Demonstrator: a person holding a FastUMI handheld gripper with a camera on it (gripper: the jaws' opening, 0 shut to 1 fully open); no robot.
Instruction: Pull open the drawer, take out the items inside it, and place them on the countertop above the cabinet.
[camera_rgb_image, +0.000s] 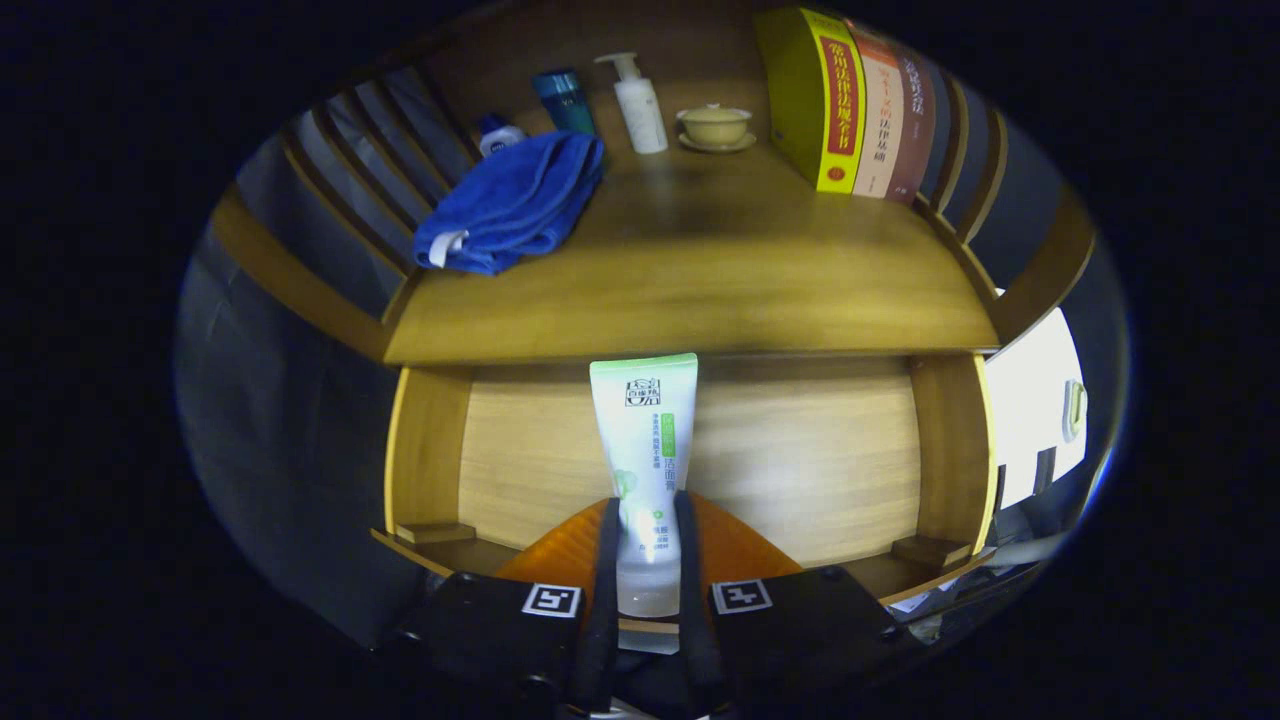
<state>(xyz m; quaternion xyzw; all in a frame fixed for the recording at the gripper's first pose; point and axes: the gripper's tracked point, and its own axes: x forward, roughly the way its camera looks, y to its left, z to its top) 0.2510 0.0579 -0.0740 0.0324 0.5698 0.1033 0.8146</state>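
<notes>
A white tube with a green end (645, 440) stands up between my fingers, its cap end down by my palm. My gripper (648, 510) is shut on the tube, both fingers (608, 560) pressing its lower part. Beneath and beyond the tube lies the open wooden drawer (800, 450), its pale floor bare where it shows. The countertop (700, 270) of the cabinet stretches just beyond the drawer, above the tube's green end.
On the countertop lie a folded blue towel (510, 205), a small white-and-blue bottle (497, 135), a teal bottle (563, 100), a white pump bottle (637, 105), a lidded cream cup on a saucer (714, 125) and three upright books (850, 100). Slatted wooden rails flank both sides.
</notes>
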